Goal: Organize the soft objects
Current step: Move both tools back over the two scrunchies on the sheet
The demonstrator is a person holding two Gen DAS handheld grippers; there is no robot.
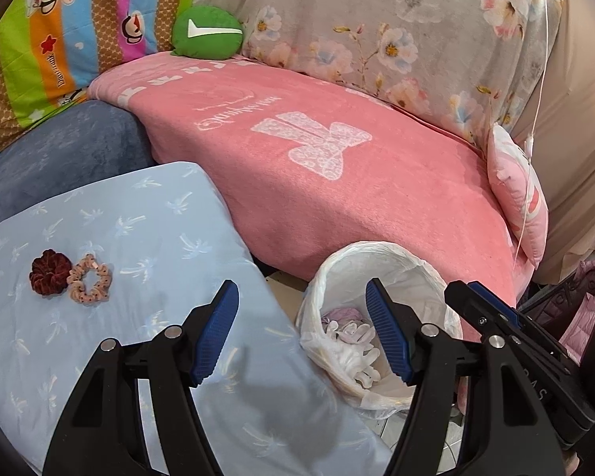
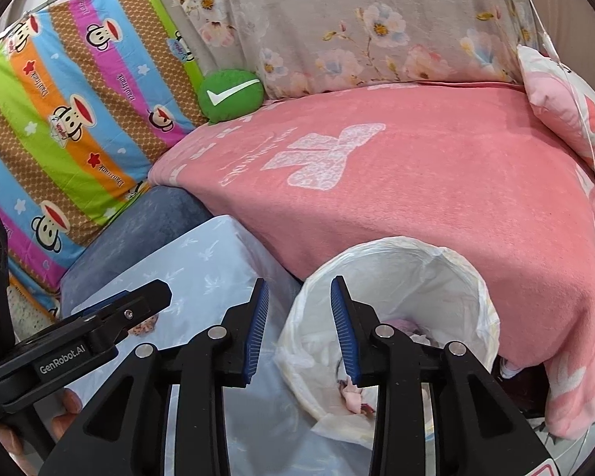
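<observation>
Two scrunchies lie side by side on a light blue pillow: a dark red scrunchie and a pink dotted scrunchie. To their right, over the pillow's edge, my left gripper stands open with nothing between its fingers. A white bag-lined bin beside the pillow holds several pale soft items. My right gripper is open and empty above the near rim of the bin. A left-gripper finger partly hides the dotted scrunchie.
A pink blanket covers the bed behind the bin. On it lie a green check-mark cushion and a small pink pillow. A floral quilt and a striped monkey quilt stand at the back. A white cable hangs at right.
</observation>
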